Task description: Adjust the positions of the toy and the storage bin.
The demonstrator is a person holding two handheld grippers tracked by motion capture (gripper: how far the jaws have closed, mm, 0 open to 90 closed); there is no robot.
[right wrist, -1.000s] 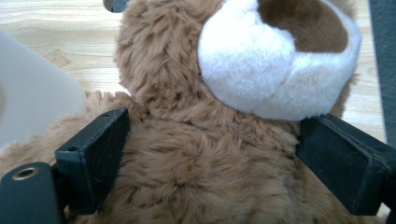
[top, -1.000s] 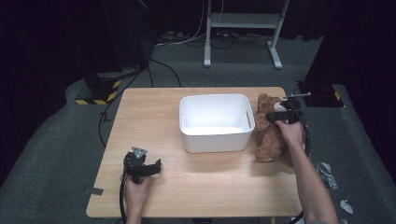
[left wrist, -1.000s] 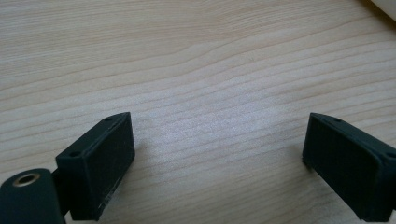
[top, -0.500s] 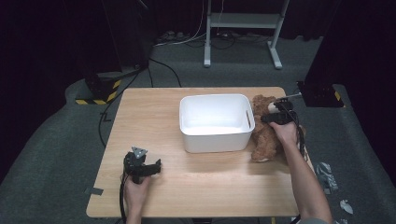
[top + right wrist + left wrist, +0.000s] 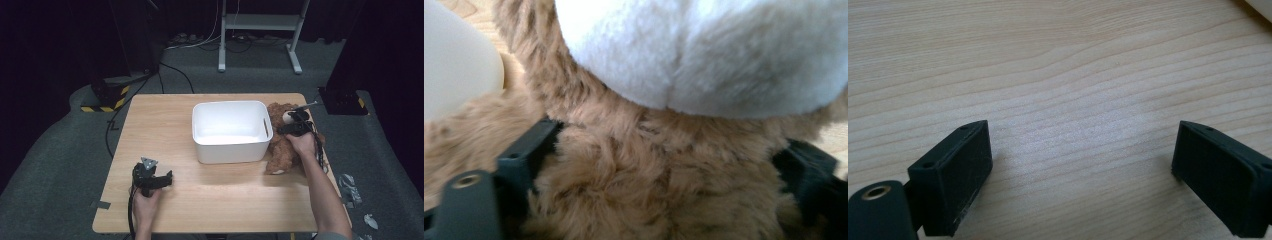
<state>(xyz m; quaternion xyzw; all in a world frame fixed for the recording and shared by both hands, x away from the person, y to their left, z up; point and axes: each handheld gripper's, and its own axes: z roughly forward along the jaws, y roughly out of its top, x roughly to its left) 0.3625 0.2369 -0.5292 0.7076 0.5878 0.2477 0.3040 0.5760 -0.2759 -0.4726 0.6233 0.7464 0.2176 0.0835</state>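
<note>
Your wooden table (image 5: 215, 200) fills mid-frame, its near edge cut off at the bottom. The white bin (image 5: 231, 131) sits centre-right, and its wall hides the left flank of the brown teddy bear (image 5: 281, 150) lying against it at right. The bear is shaggy tan with a white muzzle (image 5: 704, 50); its face is hard to make out from above. Your right gripper (image 5: 296, 126) is pushed into the bear's fur below the muzzle, jaws wide and just closing around it, pads sunk in plush; a firm grip cannot be told. Your left gripper (image 5: 150, 176), lower left, rests wide open and empty.
</note>
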